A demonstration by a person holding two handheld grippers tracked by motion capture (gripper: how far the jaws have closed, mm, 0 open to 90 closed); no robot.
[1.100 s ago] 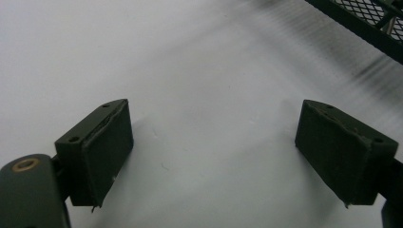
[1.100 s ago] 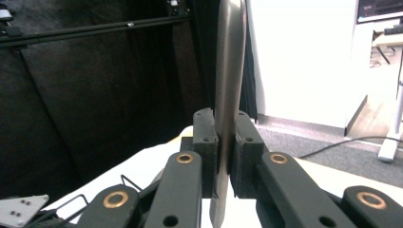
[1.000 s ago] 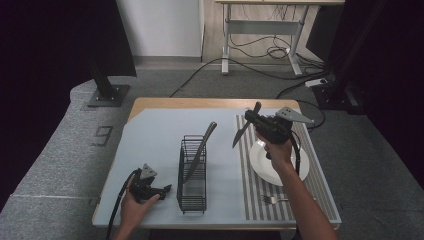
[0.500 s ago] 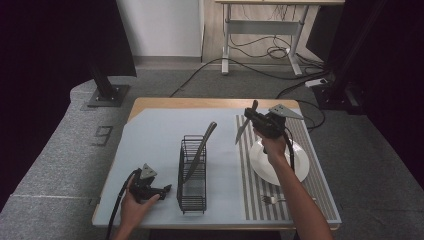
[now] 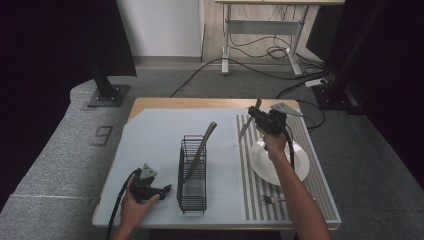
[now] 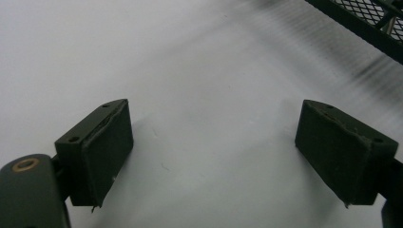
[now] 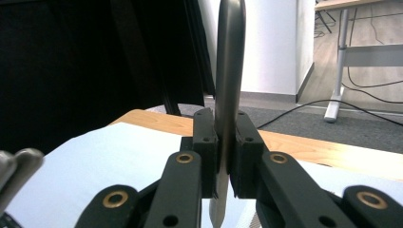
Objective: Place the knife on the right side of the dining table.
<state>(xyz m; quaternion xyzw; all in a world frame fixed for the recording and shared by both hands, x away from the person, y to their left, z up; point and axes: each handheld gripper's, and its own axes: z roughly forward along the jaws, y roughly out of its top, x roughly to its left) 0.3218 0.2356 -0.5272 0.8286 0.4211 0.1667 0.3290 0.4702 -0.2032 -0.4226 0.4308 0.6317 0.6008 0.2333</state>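
Note:
My right gripper (image 5: 256, 120) is raised above the far edge of a white plate (image 5: 292, 167) and is shut on a metal table knife (image 5: 244, 131). In the right gripper view the knife (image 7: 230, 71) stands upright, clamped between the jaws of the right gripper (image 7: 223, 142). A black wire rack (image 5: 192, 175) stands mid-table with a grey utensil (image 5: 202, 145) leaning in it. My left gripper (image 5: 162, 190) rests on the pale mat just left of the rack. The left gripper (image 6: 214, 147) is open with nothing between its pads, and the rack's corner (image 6: 366, 19) shows at top right.
A striped placemat (image 5: 250, 185) lies under the plate on the table's right side, and a small fork (image 5: 272, 200) lies on it near the front edge. A desk frame and cables lie on the floor beyond the table.
My right gripper has drifted slightly left and away with the knife still clamped. The left gripper has stayed in place.

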